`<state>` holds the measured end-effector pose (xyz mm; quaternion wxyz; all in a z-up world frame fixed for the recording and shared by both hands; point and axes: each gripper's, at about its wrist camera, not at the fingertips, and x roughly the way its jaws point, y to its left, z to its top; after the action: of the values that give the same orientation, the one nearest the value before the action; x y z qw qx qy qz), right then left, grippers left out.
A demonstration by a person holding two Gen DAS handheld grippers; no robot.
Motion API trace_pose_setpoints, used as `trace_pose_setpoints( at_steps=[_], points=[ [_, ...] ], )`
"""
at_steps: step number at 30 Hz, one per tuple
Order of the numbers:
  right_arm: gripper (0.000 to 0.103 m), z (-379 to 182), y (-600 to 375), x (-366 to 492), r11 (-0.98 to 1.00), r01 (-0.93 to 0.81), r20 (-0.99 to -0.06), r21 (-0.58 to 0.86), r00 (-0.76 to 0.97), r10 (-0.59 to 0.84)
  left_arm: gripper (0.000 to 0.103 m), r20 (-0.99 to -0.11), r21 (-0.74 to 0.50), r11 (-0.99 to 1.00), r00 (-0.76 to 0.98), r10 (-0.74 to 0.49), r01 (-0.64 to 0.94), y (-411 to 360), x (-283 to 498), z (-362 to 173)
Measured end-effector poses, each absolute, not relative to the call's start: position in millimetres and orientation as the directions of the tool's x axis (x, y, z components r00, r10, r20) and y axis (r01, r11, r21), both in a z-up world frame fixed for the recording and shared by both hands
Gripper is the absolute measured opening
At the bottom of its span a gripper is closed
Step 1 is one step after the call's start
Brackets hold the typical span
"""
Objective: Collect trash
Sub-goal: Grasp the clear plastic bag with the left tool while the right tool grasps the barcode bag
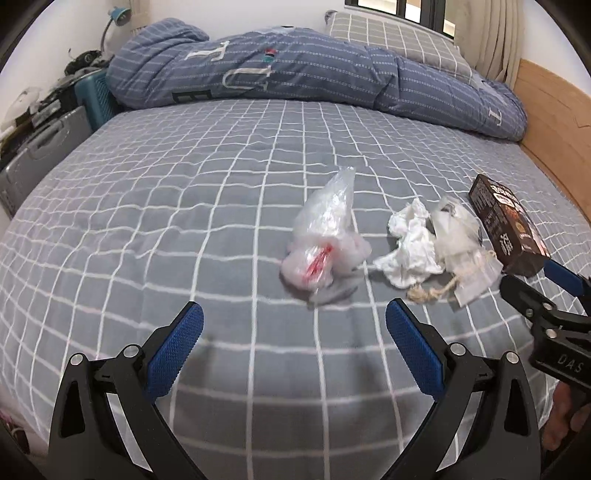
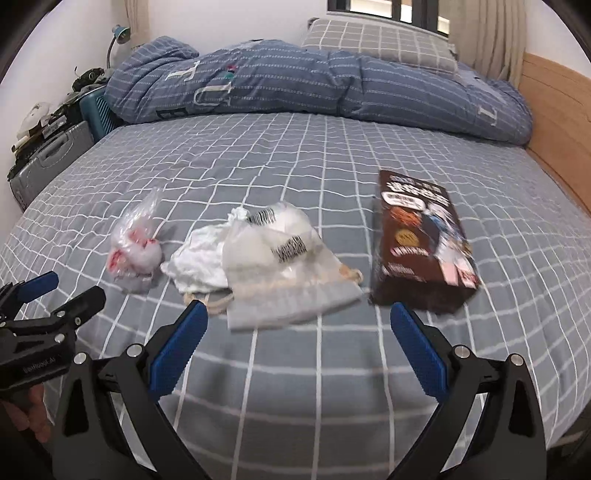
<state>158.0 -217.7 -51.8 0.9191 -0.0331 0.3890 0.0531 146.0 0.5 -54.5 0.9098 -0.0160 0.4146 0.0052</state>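
Trash lies in a row on the grey checked bed. A clear plastic bag with red print is leftmost. A crumpled white tissue lies beside a translucent drawstring pouch. A dark brown snack box is rightmost. My left gripper is open and empty, just short of the plastic bag. My right gripper is open and empty, just short of the pouch and box; it also shows in the left wrist view.
A rolled blue quilt and a grey checked pillow lie at the far end of the bed. A wooden bed frame runs along the right. A grey suitcase and a teal crate stand at the left.
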Motion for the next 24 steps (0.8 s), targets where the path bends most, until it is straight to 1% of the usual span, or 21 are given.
trace_pose_setpoints(
  at_steps=[5, 11, 15, 17, 20, 22, 24],
  points=[
    [0.095, -55, -212, 185, 0.991, -0.134, -0.723, -0.006, 0.685, 0.088, 0.097, -0.76, -0.016, 1.0, 0.65, 0.0, -0.018, -4, 172, -60],
    [0.09, -61, -208, 212, 0.989, -0.141, -0.734, 0.031, 0.669, 0.119, 0.097, -0.759, -0.024, 0.999, 0.651, -0.001, -0.027, -6, 194, -63],
    [0.082, -68, -207, 227, 0.988, -0.142, -0.745, 0.053, 0.653, 0.134, 0.096, -0.766, -0.03, 0.999, 0.643, 0.0, -0.036, -4, 206, -68],
    [0.082, -69, -208, 232, 0.987, -0.136, -0.745, 0.082, 0.65, 0.151, 0.095, -0.768, -0.033, 0.999, 0.64, -0.005, -0.031, -6, 211, -70],
    [0.076, -74, -206, 238, 0.984, -0.149, -0.752, 0.096, 0.637, 0.17, 0.088, -0.771, -0.043, 0.999, 0.637, -0.023, -0.016, -8, 216, -71],
    [0.071, -78, -204, 241, 0.982, -0.157, -0.761, 0.102, 0.624, 0.179, 0.078, -0.775, -0.056, 0.998, 0.631, -0.044, 0.0, -11, 218, -74],
    [0.069, -82, -204, 243, 0.981, -0.157, -0.768, 0.113, 0.612, 0.187, 0.07, -0.782, -0.066, 0.998, 0.62, -0.061, 0.015, -13, 221, -77]
  ],
)
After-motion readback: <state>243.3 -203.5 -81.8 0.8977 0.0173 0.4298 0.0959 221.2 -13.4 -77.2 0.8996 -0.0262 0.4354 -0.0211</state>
